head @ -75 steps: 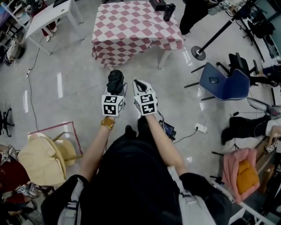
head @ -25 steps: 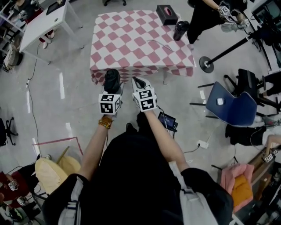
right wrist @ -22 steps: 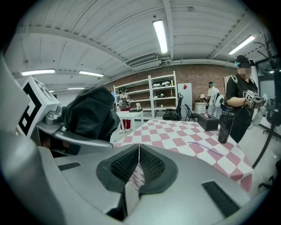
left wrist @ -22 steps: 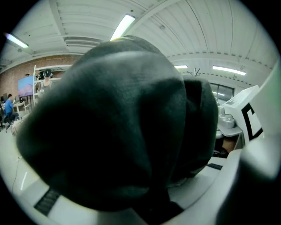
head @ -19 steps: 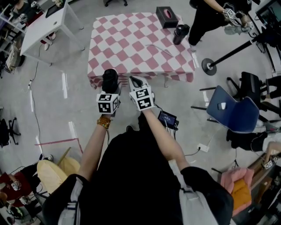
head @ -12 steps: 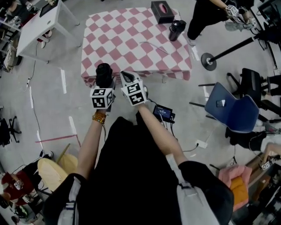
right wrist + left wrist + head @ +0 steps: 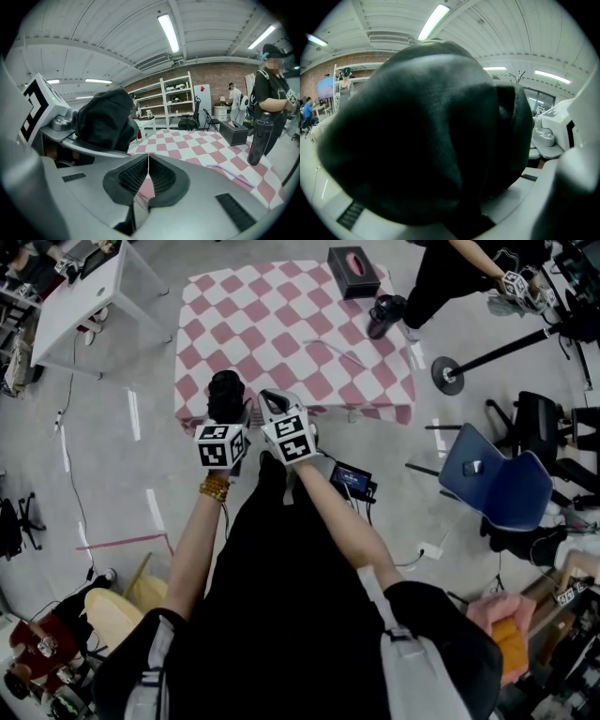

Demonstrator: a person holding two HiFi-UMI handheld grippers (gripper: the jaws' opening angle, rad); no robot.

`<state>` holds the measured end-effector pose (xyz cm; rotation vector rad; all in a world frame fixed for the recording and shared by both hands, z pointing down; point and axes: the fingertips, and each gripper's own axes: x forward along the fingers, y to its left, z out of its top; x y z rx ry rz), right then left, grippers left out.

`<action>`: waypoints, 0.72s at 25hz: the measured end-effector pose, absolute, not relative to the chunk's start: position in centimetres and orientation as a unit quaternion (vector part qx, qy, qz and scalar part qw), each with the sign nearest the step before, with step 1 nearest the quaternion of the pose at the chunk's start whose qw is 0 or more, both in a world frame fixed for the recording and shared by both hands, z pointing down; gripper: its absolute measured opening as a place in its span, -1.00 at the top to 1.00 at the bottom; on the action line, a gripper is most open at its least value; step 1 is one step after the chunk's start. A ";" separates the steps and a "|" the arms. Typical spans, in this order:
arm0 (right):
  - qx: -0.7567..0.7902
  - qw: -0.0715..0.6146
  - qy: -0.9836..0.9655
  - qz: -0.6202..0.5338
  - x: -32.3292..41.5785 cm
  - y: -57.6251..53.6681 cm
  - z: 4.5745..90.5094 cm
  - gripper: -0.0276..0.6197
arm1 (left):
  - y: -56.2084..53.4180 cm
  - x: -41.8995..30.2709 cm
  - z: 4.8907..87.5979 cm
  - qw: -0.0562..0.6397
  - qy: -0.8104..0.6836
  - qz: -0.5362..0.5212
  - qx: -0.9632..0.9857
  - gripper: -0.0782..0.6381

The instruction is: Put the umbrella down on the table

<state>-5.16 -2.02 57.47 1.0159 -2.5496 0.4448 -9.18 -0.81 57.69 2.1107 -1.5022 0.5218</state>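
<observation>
Black fabric marks the folded umbrella [image 7: 225,395], which in the head view stands upright, pinched in the left tool [image 7: 226,420]. The right tool [image 7: 274,399] rides just beside it. Three seconds back the pink-and-white checked table [image 7: 291,324] lay well ahead across bare floor. Now both tools have arrived at its near edge and the umbrella's top overlaps the cloth. A dark tissue box [image 7: 352,261] and a dark bottle [image 7: 382,315] stand at the far side, well clear. In the left gripper view the dark bundle fills nearly the whole picture, seated between the pale jaws, so the hold looks unchanged and firm. In the right gripper view the ribbed pads are pressed together with nothing between them, and the checked cloth stretches away beyond. Finding: the approach appears all but done. The umbrella is still carried, not yet on the table. What remains, in my judgement, is to reach over the near checks, lower it and let go.
</observation>
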 end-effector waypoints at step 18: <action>0.403 0.188 -0.880 0.167 -8.0 -13.5 58.1 0.86 | -13.3 -13.4 58.1 0.276 -0.517 0.169 0.792 0.35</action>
